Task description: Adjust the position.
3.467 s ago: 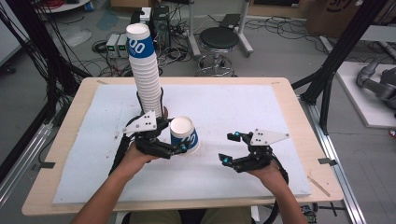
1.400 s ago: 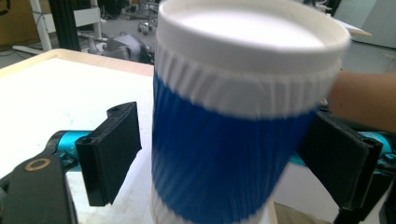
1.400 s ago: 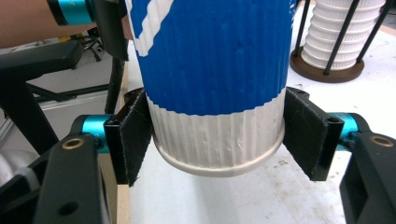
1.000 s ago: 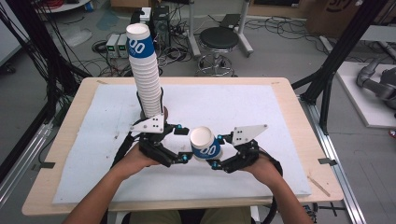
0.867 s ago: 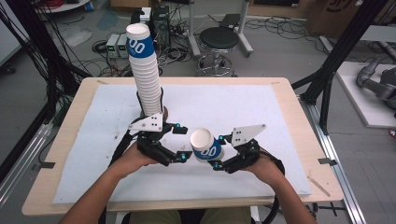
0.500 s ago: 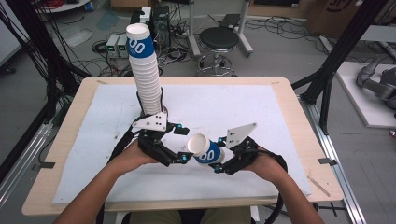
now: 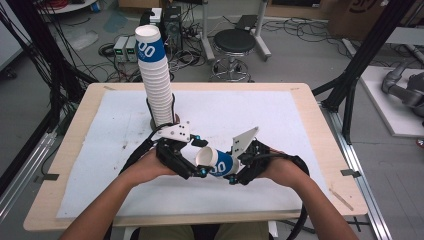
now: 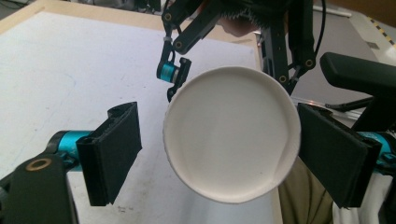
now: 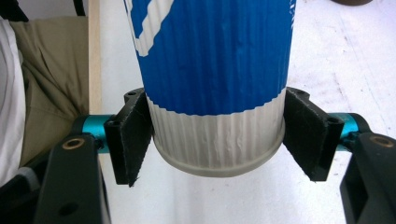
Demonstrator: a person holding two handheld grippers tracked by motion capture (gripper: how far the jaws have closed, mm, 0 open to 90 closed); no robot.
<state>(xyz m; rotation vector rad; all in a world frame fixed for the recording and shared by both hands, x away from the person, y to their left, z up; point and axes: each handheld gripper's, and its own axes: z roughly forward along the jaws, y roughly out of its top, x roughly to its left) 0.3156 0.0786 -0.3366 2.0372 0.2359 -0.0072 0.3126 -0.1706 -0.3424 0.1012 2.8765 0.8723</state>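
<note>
Paper cup (image 7: pixel 218 163) is held off the desk (image 7: pixel 310 125), near-centre, lying roughly on its side: open mouth faces left toward the left gripper (image 7: pixel 192 160), base end sits in the right gripper (image 7: pixel 239 172).

Right gripper: jaws clamped on the cup's lower wall, just above the base ring; in the right gripper view both pads (image 9: pixel 133 137) press the grey ribbed band under the blue print. Jaws have just been easing open a bit w/ the cup between them, but pads look in contact.

Left gripper: jaws wide, nothing gripped. In the left gripper view the cup rim (image 8: pixel 231 133) sits between the pads; left pad (image 8: pixel 114 151) clearly apart from it, right pad (image 8: pixel 334 151) just beside the rim, can't tell if touching.

Handling, my read:
- v. light, empty, so no load issue
- thin ribbed paper wall is soft, will oval or crease if squeezed hard at mid-body
- stiffest spots are the rolled rim and the base ring, so grip there
- ribs give decent friction, but taper means it can squirt out toward the narrow end if the clamp is loose
- for the left side: close across the rim w/ light force only; rim deforms easily when pinched on its diameter

Tall stack of cups (image 7: pixel 154 75) stands on the desk far-left of the grippers, well apart from the held cup. Looks top-heavy, so avoid bumping it.
</note>
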